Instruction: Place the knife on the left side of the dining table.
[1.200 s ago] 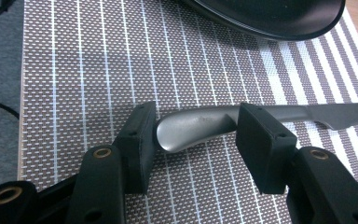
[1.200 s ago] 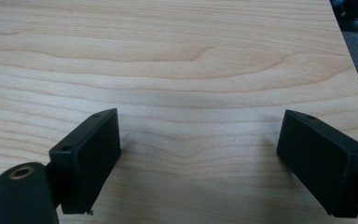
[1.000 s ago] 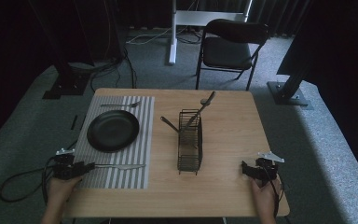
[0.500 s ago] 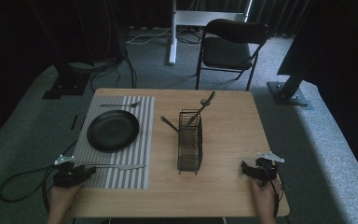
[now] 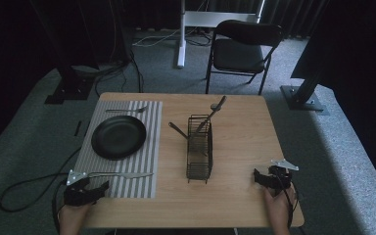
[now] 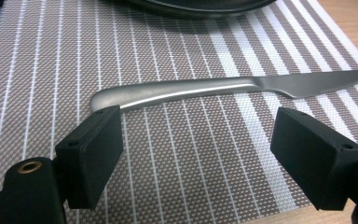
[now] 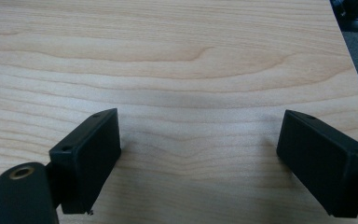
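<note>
Left gripper view showed the left gripper (image 6: 198, 161) with its jaws spread wide, having just been opening, and nothing between them. A silver metal table knife (image 6: 233, 87) lay flat on the grey-and-white striped woven placemat (image 6: 177, 154), just beyond the jaw tips, its handle end near the left jaw. On that placemat a round black plate (image 5: 118, 136) sat beyond the knife. Off the placemat's right edge, the right gripper (image 7: 200, 163) rested over the bare wooden table (image 7: 177, 60), jaws apart and empty.
</note>
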The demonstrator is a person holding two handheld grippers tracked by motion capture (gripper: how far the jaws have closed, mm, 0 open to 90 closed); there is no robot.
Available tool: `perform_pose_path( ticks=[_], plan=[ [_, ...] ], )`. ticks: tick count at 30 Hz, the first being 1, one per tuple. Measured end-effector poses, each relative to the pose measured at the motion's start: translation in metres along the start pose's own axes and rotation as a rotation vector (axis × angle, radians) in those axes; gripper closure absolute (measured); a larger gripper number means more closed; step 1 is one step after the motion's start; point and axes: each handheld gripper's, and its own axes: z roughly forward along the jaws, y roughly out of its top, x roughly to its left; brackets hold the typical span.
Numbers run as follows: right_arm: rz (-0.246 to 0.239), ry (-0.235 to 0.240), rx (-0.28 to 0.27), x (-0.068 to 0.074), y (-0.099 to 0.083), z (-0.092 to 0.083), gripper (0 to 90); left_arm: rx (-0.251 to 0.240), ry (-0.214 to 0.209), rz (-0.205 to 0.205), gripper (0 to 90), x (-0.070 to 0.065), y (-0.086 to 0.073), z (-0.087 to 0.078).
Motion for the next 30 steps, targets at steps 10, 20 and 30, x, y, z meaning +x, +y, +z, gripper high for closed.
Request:
perform_pose_path(
  ticks=[10,20,30],
  plan=[
    [0.000,0.000,0.000,0.000,0.000,0.000,12.5,0.024,0.097,-0.014,0.0,0.002,-0.008,0.003],
    [0.000,0.000,0.000,0.000,0.000,0.000,12.5,0.017,0.121,-0.026,0.0,0.004,-0.011,0.002],
    [0.000,0.000,0.000,0.000,0.000,0.000,12.5,0.014,0.138,-0.048,0.0,0.009,-0.013,-0.001]
  ],
)
